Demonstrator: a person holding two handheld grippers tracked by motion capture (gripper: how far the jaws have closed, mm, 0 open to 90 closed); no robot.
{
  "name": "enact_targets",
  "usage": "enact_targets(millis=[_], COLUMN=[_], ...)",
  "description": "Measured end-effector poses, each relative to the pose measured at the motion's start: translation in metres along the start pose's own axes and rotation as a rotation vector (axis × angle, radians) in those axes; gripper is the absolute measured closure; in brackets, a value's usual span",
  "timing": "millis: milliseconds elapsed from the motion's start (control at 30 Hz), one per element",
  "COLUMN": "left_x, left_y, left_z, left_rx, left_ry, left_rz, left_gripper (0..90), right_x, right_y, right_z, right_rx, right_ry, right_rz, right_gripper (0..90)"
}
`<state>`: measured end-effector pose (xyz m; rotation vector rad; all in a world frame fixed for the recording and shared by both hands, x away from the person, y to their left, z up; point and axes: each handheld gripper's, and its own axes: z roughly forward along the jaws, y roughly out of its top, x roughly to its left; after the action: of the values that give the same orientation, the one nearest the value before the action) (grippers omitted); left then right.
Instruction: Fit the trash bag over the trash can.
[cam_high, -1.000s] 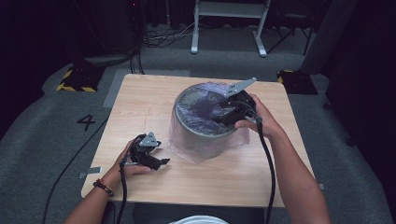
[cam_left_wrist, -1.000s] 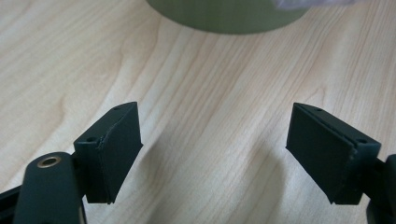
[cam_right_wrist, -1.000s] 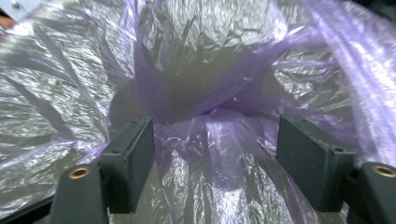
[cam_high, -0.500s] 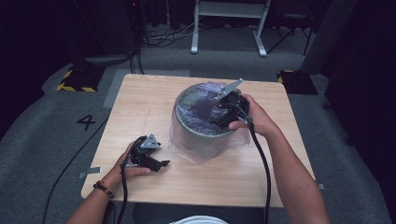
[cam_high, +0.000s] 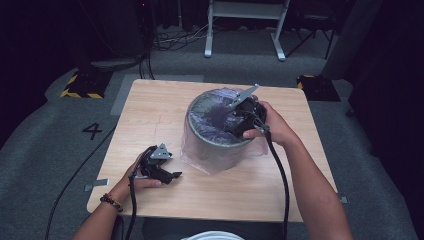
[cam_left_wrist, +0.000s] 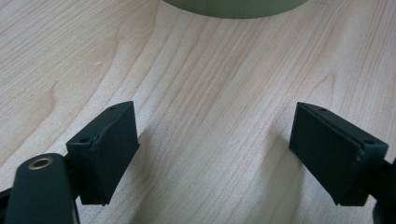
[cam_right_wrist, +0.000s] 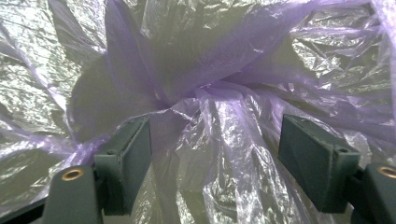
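A grey bin (cam_high: 216, 135) stands near the middle of the worktop (cam_high: 150, 115), a little toward its far right. A thin purple bag (cam_high: 220, 116) lines it, the plastic folded over the rim and hanging down the outside wall to the worktop at the front. The bag is all that can be seen in the bin.

The right gripper (cam_high: 231, 117) is tilted down into the bin's mouth from the right side, with the hand (cam_high: 272, 127) over the near right rim. In the right gripper view its jaws stand well apart, with bunched folds of the bag (cam_right_wrist: 205, 102) gathered to a knot-like twist just ahead of them (loose plastic lies between the pads, but they are not pressing on it). The bin's wall and the draped plastic close in the gripper on every side.

The left gripper (cam_high: 167, 175) rests low on the worktop at the near left, well apart from the bin, held by the left hand (cam_high: 132, 182). Its jaws are wide open with bare wood (cam_left_wrist: 210, 116) between them, and the bin's base (cam_left_wrist: 233, 7) shows ahead.

The left half of the worktop is open room, as is the strip along the near edge. A cable (cam_high: 280, 180) trails from the right gripper back over the near right part.
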<state>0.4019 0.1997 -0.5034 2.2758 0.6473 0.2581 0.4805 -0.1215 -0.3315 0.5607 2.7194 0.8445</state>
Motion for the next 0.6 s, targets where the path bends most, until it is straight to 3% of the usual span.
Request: enact_targets(millis=[367, 600], left_x=[-0.0002, -0.0002], left_y=[0.0, 0.0], left_z=[0.0, -0.0001], left_rx=[0.0, 0.0], left_ry=[0.001, 0.001], left_rz=[-0.001, -0.001], left_gripper=[15.3, 15.3], right_x=[-0.0001, -0.0009], right_y=[0.0043, 0.003], right_z=[0.0047, -0.0022], right_rx=[0.067, 0.01], right_ry=[-0.008, -0.027], right_rz=[0.029, 0.043], right_gripper=[28.2, 27.5])
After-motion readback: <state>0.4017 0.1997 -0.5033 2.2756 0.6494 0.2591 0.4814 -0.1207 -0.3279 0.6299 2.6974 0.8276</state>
